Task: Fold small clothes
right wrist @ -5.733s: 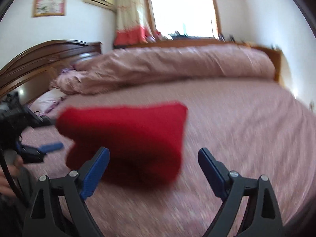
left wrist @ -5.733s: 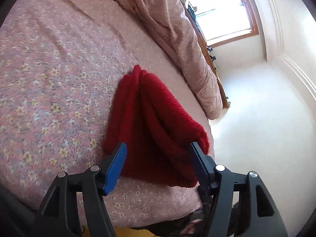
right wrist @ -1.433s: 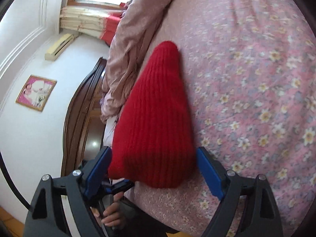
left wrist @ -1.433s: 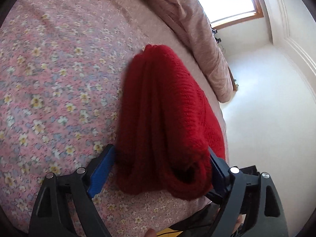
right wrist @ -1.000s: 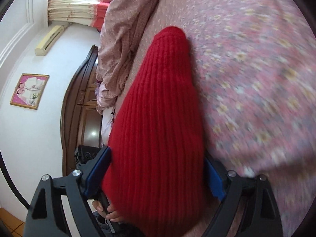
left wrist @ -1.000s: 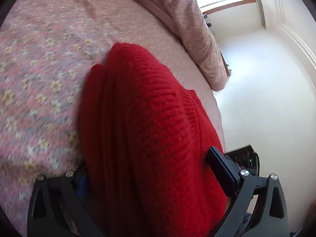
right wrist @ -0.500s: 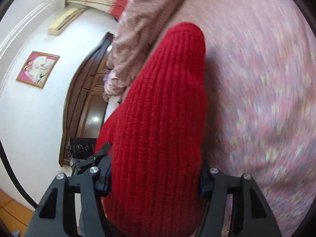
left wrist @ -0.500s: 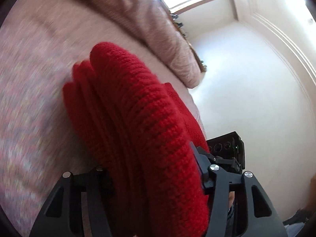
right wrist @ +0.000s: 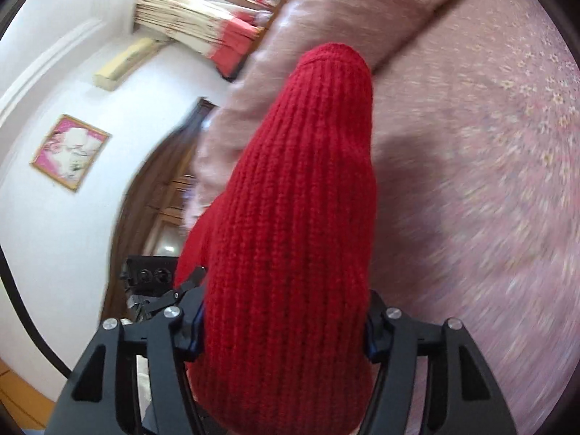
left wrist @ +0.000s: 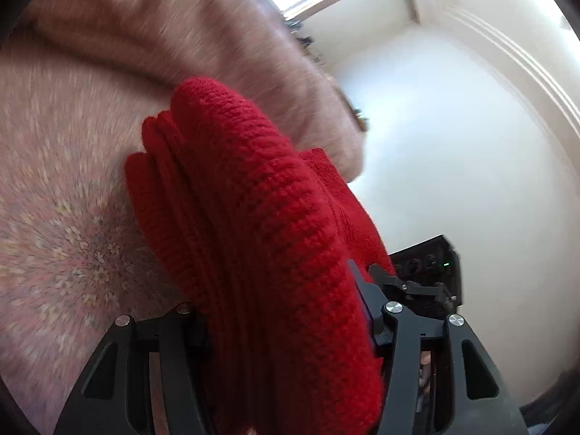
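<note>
A folded red knitted garment (left wrist: 253, 224) fills the middle of the left wrist view, lifted off the flowered pink bedsheet (left wrist: 65, 239). My left gripper (left wrist: 286, 308) is shut on one end of it, the thick bundle pressed between the pads. In the right wrist view the same red knitted garment (right wrist: 301, 195) runs forward from my right gripper (right wrist: 282, 319), which is shut on its other end. Each gripper shows beside the other behind the knit. The pads are mostly hidden by the wool.
A rolled pink quilt (left wrist: 188, 36) lies along the far side of the bed, also the pink quilt (right wrist: 340, 11) in the right wrist view. A dark wooden headboard (right wrist: 152, 195), a framed picture (right wrist: 69, 152), curtains and a window stand beyond. White wall is at the bed's edge.
Both grippers have shut on the red garment's ends and lifted it off the sheet, carrying it forward towards the quilt. The background is blurred by the motion.
</note>
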A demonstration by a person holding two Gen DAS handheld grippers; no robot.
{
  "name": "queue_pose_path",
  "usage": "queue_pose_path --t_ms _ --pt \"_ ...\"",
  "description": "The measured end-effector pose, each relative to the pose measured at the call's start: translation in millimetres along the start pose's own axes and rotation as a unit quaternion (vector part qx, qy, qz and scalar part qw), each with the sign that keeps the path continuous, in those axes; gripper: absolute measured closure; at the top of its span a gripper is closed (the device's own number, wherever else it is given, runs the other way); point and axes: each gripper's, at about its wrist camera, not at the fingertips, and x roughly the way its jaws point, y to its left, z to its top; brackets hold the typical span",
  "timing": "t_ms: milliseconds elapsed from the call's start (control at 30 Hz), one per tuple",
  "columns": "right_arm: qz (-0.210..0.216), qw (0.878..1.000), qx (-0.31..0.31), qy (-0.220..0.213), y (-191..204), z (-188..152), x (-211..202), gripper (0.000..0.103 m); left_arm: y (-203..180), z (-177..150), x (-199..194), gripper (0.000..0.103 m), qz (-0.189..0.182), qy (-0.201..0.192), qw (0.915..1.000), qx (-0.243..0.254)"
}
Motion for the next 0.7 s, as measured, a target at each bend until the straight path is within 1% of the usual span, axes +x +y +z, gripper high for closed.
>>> queue_pose_path --t_ms 33,100,133,167,200,233,267,367,433,500,700 --pt "-0.015 1.0 0.007 0.007 -8.7 3.7 4.5 0.037 10.8 -5.2 12.1 0.052 0.012 0.005 0.9999 -0.006" --pt "-0.05 0.998 0.013 0.026 -25.7 6.7 13.4 0.037 23.0 -16.2 16.7 0.049 0.004 -0.01 0.9999 -0.012" --pt "-0.051 0.998 0.013 0.028 -29.7 6.1 14.0 0.036 23.8 -17.5 14.9 0.048 0.003 -0.012 0.9998 -0.015" --pt "-0.043 0.999 0.009 0.026 -32.1 4.6 13.8 0.036 19.0 -15.9 15.5 0.048 0.009 -0.005 0.9999 -0.01" --pt "-0.04 0.999 0.004 0.025 -34.2 2.7 12.7 0.035 14.0 -17.6 13.9 0.047 0.016 -0.007 0.9998 0.008" --pt "-0.037 0.999 0.005 0.022 -36.1 1.4 11.9 0.035 11.5 -21.6 13.4 0.043 0.029 -0.01 0.9993 0.02" --pt "-0.03 0.999 0.009 0.017 -42.7 -4.5 8.1 0.035 9.2 -22.0 14.5 0.042 0.035 -0.009 0.9991 0.021" --pt "-0.027 1.0 -0.006 0.004 -43.4 -12.7 3.4 0.035 4.2 -22.8 15.9 0.042 0.04 -0.01 0.9989 0.025" --pt "-0.028 1.0 -0.013 -0.002 -42.7 -16.6 3.4 0.035 2.5 -10.7 27.5 0.042 0.043 -0.011 0.9987 0.024" --pt "-0.032 0.999 -0.019 -0.008 -43.6 -10.2 6.5 0.035 1.3 -12.9 25.4 0.042 0.045 -0.013 0.9986 0.025" --pt "-0.033 0.999 -0.024 -0.012 -39.1 -8.2 11.7 0.035 -0.1 0.3 37.2 0.042 0.05 -0.015 0.9983 0.024"
